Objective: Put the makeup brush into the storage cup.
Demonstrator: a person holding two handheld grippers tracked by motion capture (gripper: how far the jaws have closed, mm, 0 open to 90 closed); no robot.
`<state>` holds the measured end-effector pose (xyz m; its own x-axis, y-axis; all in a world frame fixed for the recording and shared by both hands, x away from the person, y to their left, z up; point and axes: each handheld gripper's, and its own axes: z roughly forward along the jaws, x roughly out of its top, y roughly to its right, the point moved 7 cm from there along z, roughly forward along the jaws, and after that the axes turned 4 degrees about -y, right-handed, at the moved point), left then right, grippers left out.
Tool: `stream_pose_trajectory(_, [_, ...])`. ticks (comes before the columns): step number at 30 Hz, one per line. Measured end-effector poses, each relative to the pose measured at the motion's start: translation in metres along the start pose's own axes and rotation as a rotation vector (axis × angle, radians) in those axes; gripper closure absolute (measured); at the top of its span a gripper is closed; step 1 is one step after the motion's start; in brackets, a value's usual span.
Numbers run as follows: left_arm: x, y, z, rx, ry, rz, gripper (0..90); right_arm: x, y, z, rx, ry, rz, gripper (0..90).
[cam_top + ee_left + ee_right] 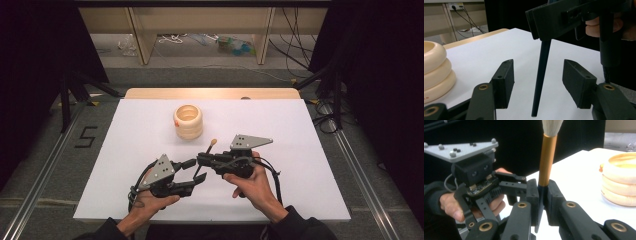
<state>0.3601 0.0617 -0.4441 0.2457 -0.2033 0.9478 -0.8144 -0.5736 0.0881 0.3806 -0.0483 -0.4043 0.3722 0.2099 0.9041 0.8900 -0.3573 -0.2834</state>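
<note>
My right gripper [201, 160] is shut on a brush [210, 147] with a black handle, a gold collar and pale bristles. In the right gripper view my right gripper [543, 192] clamps the handle just below the collar, and the brush [547, 157] stands up from the jaws. My left gripper [196, 170] faces it from the left and is open. In the left gripper view the brush's black handle [543, 60] hangs between the jaws of my left gripper [537, 82] with a gap on each side. A cream ringed pot [188, 121] stands farther back on the table.
The white table top [300, 150] has free room to the left, right and behind the pot. The pot [435, 67] sits close to my left gripper's left jaw. Dark curtains, metal rails and cables border the table.
</note>
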Motion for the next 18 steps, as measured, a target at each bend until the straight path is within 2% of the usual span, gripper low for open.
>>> stream_pose_trajectory(8, [-0.0010, 0.0024, 0.0007, -0.016, -0.003, -0.012, 48.3, -0.0038, -0.0034, 0.0034, 0.001, -0.043, -0.034, 83.3])
stream_pose_trajectory(9, [-0.0009, 0.0023, 0.0007, -0.019, -0.002, -0.008, 48.9, -0.0034, -0.0033, 0.0046, 0.003, -0.033, -0.042, 83.3])
stream_pose_trajectory(10, [-0.0010, 0.0025, 0.0007, -0.020, -0.003, -0.012, 50.2, -0.0045, -0.0050, 0.0044, 0.010, -0.050, -0.030, 83.3])
stream_pose_trajectory(12, [-0.0010, 0.0027, 0.0007, -0.022, -0.003, -0.011, 52.5, -0.0054, -0.0046, 0.0043, -0.002, -0.064, -0.045, 83.3])
stream_pose_trajectory(14, [-0.0010, 0.0025, 0.0006, -0.026, -0.005, 0.005, 55.4, -0.0058, -0.0067, 0.0056, 0.014, -0.065, -0.039, 83.3])
stream_pose_trajectory(15, [-0.0012, 0.0028, 0.0006, -0.026, -0.007, 0.004, 56.5, -0.0057, -0.0051, 0.0053, -0.003, -0.065, -0.058, 83.3])
stream_pose_trajectory(18, [-0.0011, 0.0035, 0.0005, -0.033, -0.007, 0.004, 61.5, -0.0065, -0.0064, 0.0062, 0.003, -0.071, -0.052, 83.3])
